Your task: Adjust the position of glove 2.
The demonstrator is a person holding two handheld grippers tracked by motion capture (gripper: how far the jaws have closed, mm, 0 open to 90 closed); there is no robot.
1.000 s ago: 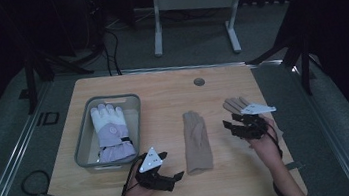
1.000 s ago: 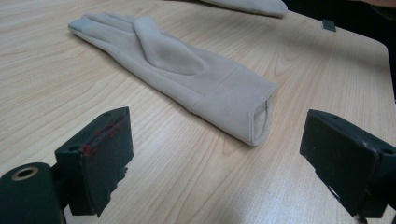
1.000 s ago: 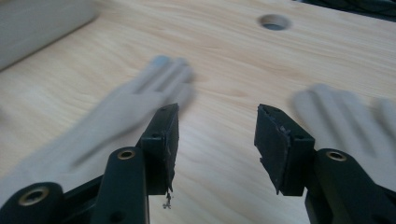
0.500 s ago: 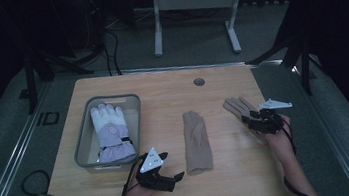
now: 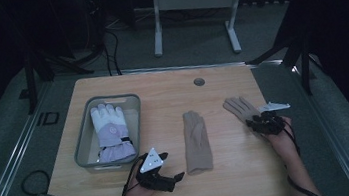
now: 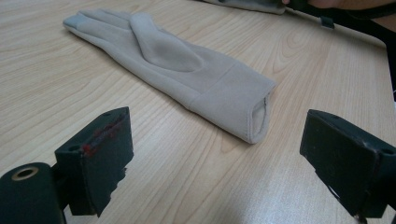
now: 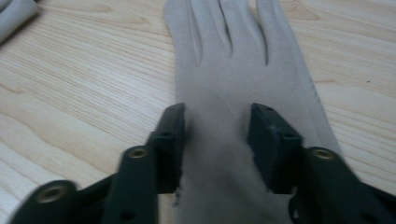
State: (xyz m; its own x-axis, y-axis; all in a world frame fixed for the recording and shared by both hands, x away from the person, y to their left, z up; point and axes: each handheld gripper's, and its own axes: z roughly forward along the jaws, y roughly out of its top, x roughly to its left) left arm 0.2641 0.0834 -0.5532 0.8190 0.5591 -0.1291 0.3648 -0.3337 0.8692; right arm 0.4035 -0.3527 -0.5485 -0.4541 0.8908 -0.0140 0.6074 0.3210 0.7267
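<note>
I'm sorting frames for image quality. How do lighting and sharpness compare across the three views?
High view: dim, dark surroundings, the table evenly lit, no glare. Left gripper view: bright and sharp on the beige glove, with soft shadows. Right gripper view: slightly soft, the right gripper and the second beige glove under it blurred.

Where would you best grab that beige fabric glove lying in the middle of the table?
Probably at the cuff of the beige fabric glove: it lies flat with its open end toward the left gripper, whose jaws stand wide, so come in low from that side.

The right hand-held gripper point(image 5: 255, 120) sits on a beige glove point(image 5: 238, 108); another beige glove point(image 5: 197, 140) lies centre-table.
</note>
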